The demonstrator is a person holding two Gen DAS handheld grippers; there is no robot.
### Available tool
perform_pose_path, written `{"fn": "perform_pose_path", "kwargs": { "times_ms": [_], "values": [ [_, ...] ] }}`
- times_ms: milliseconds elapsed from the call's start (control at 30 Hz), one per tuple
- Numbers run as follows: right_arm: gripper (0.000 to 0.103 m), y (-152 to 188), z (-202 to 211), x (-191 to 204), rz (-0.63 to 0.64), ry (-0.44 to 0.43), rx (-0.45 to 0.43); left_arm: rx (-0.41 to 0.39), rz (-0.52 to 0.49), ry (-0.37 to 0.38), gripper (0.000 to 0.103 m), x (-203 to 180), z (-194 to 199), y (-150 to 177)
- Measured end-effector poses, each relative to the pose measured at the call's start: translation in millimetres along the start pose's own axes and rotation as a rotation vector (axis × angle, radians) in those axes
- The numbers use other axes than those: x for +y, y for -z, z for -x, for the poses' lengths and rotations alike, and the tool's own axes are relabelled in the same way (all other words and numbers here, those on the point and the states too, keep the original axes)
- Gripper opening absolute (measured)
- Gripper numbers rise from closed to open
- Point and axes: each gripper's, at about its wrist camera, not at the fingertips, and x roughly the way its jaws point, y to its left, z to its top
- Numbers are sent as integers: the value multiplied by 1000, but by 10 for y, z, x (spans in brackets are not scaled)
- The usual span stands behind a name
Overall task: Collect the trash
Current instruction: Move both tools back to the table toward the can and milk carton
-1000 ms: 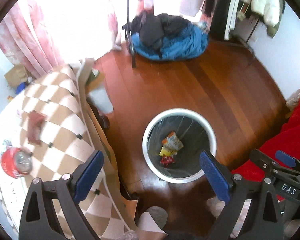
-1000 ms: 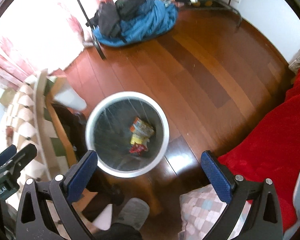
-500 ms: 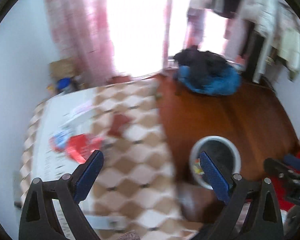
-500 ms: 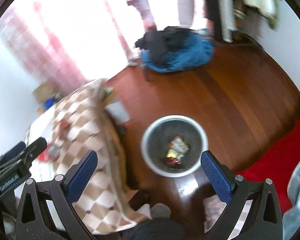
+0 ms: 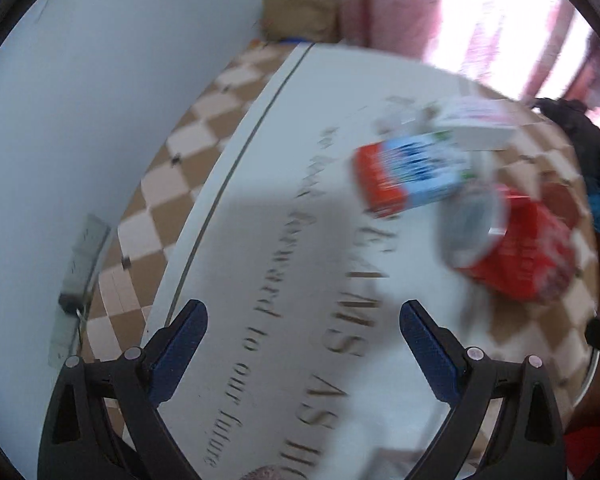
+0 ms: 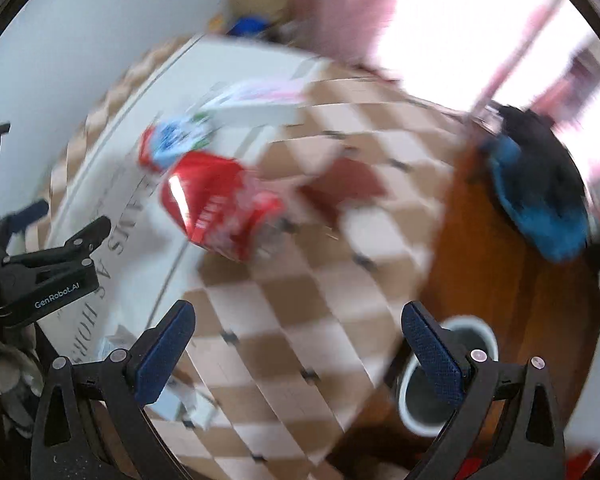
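Left wrist view: left gripper (image 5: 302, 336) wide open, empty, above the white sheet (image 5: 284, 216) on the table. Ahead, a red and blue carton (image 5: 410, 174) lying beside a red can (image 5: 508, 252); likely light, thin-walled, easily crushed, best pinched across the body

Right wrist view: right gripper (image 6: 298, 342) also spread, holding nothing, over the checked cloth (image 6: 300, 320). Can (image 6: 220, 204) well ahead, bin (image 6: 428, 376) low on the floor at right

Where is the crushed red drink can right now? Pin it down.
The crushed red drink can lies on its side on the checkered tablecloth, right of centre in the left wrist view, beside the red-and-blue carton.
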Motion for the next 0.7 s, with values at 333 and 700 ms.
{"fn": "perform_pose_path", "kwargs": {
  "times_ms": [333,700],
  "values": [
    [103,-760,-887,666,361,47,225,54,20,9,98,299,-432,-67],
    [97,-636,-919,182,-41,-102,160,-53,-227,-18,98,128,-282,-285]
  ]
}}
